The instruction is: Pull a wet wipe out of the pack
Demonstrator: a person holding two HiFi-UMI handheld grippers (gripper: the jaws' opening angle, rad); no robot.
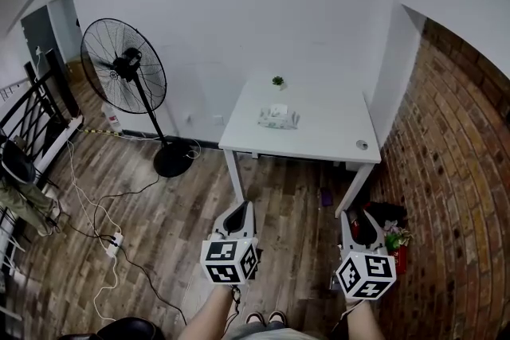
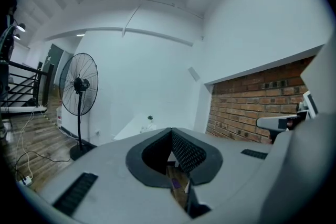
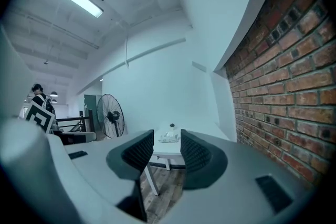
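"On the white table (image 1: 319,141) ahead, from the head view, where did the wipe pack (image 1: 278,117) sit?"

"Near the table's middle, just in front of a small plant (image 1: 277,80), with its long side running across. Both tools were low over the wooden floor and well apart from it. The left gripper (image 1: 237,214) stood a little closer to its line than the right gripper (image 1: 352,222), so I'd judge either one had to travel forward and up."

"And the left gripper view?"

"The left gripper (image 2: 171,132) had its ribbed pads (image 2: 188,152) meeting at the front edge, with nothing caught between them. The table corner (image 2: 134,131) showed faintly beyond, left of the tips. I couldn't pick out the pack there. A standing fan (image 2: 79,84) was further left."

"The right gripper view?"

"The right gripper (image 3: 167,153) had its jaws parted and empty. Through the gap the wipe pack (image 3: 168,138) lay dead ahead on the table (image 3: 167,150), with the plant (image 3: 171,126) behind it. By my reading this tool was already lined up and wide enough to take the wipe"
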